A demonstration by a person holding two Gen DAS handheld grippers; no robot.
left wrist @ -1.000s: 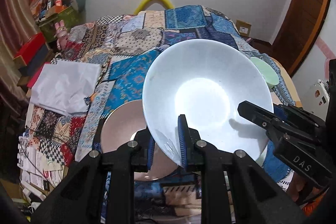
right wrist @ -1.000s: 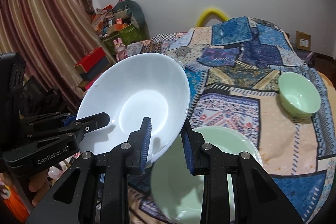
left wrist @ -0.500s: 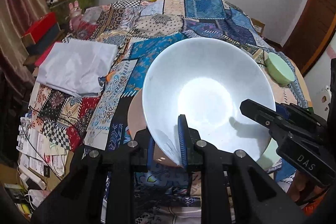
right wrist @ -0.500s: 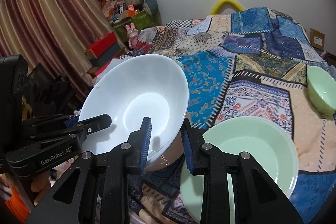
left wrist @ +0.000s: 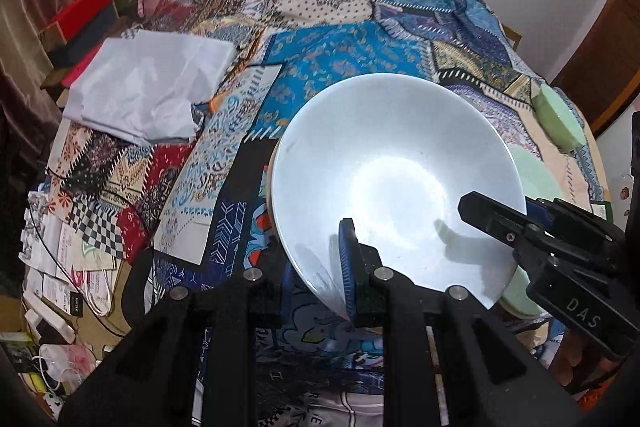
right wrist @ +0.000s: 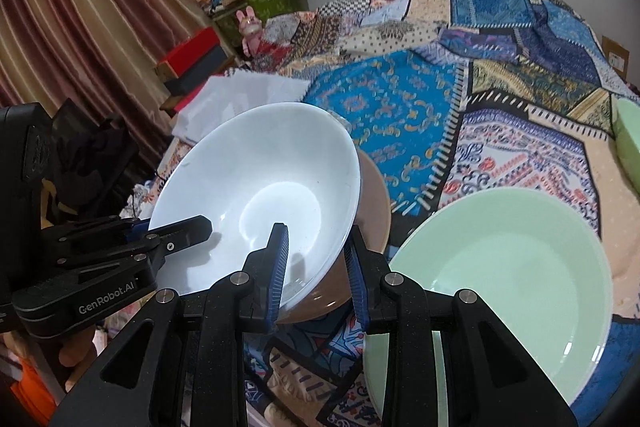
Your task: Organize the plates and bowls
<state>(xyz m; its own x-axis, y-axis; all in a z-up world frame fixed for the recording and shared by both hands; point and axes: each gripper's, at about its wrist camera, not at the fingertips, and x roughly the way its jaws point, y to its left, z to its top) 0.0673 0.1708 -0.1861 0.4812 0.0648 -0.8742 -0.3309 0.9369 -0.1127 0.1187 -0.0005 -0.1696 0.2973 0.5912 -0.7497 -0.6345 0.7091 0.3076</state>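
Both grippers are shut on the rim of a large white bowl [left wrist: 384, 179], which also shows in the right wrist view [right wrist: 260, 199], and hold it tilted above the patchwork-covered table. My left gripper [left wrist: 316, 279] clamps its near rim; my right gripper [right wrist: 316, 267] clamps the opposite rim. A brown plate [right wrist: 374, 203] lies right under the bowl, mostly hidden. A large pale green plate [right wrist: 508, 267] lies to the right of it; its edge shows in the left wrist view [left wrist: 536, 175]. A small green bowl [left wrist: 556, 119] sits farther right [right wrist: 628, 139].
A folded white cloth [left wrist: 148, 87] lies at the table's left side. Papers and cables [left wrist: 68, 267] clutter the near left edge. Boxes [right wrist: 192, 59] and a curtain [right wrist: 80, 19] stand beyond the left edge. The patchwork cloth [right wrist: 400, 99] covers the table.
The white bowl, held by both grippers, has come down and leftward over the brown plate. The green plate now lies clear to its right.
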